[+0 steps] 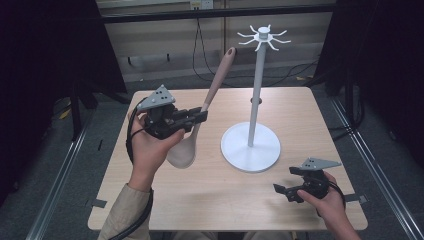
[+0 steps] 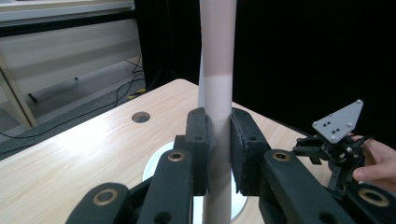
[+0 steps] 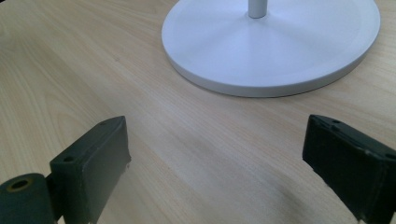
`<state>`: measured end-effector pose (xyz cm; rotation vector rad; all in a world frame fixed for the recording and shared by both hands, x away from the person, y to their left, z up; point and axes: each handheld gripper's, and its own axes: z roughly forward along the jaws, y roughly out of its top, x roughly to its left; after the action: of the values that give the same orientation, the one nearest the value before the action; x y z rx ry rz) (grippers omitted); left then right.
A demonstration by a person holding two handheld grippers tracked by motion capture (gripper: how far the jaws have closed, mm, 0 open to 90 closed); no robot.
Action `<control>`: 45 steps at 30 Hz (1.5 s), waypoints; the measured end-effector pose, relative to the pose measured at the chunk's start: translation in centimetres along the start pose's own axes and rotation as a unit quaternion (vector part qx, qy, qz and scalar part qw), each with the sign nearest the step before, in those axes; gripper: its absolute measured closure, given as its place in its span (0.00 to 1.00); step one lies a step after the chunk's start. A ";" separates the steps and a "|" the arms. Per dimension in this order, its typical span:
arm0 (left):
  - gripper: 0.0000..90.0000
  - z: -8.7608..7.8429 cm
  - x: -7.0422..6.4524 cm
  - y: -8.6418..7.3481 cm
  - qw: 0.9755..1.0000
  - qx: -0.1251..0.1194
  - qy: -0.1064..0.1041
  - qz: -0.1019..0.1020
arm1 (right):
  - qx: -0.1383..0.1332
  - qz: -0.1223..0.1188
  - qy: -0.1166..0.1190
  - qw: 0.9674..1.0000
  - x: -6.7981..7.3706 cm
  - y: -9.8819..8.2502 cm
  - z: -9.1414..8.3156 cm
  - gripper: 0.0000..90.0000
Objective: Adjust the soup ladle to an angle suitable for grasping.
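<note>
Beige spoon (image 1: 186, 145) upright, handle clamped by left gripper (image 1: 199, 116) jaws; right gripper (image 1: 281, 191) jaws apart

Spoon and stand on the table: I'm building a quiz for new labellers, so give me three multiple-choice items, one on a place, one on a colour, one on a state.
1. Where is the stand relative to the spoon in the high view?
A. Left of it
B. Right of it
C. Underneath it

2. What colour is the stand?
A. White
B. Red
C. Black

3. How do the jaws of the right gripper stand?
A. Shut on the spoon
B. Shut on the stand's pole
C. Open, nothing between them

Answers:
1 B, since the stand's round base sits on the table to the right of the spoon's bowl.
2 A, as base, pole and hooks are all white.
3 C, because the right gripper view shows bare wood between the spread jaws, while the left gripper clamps the spoon's handle.
</note>
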<state>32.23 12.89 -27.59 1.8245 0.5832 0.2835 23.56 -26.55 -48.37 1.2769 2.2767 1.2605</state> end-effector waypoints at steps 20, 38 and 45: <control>0.88 1.7 0.5 1.2 1.000 -0.006 -0.017 -0.014 | 0.000 0.001 0.002 1.000 -0.1 -0.1 0.1 0.08; 0.88 2.9 0.2 1.1 0.999 -0.003 -0.028 -0.018 | -0.001 0.003 0.004 1.000 -0.1 -0.1 0.1 0.08; 0.88 3.4 0.1 1.0 0.999 -0.003 -0.027 -0.020 | 0.000 0.003 0.005 1.000 -0.2 -0.1 0.0 0.08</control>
<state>34.17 9.96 -27.74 1.8080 0.5800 0.2078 23.63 -26.68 -48.50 1.2806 2.2804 1.2720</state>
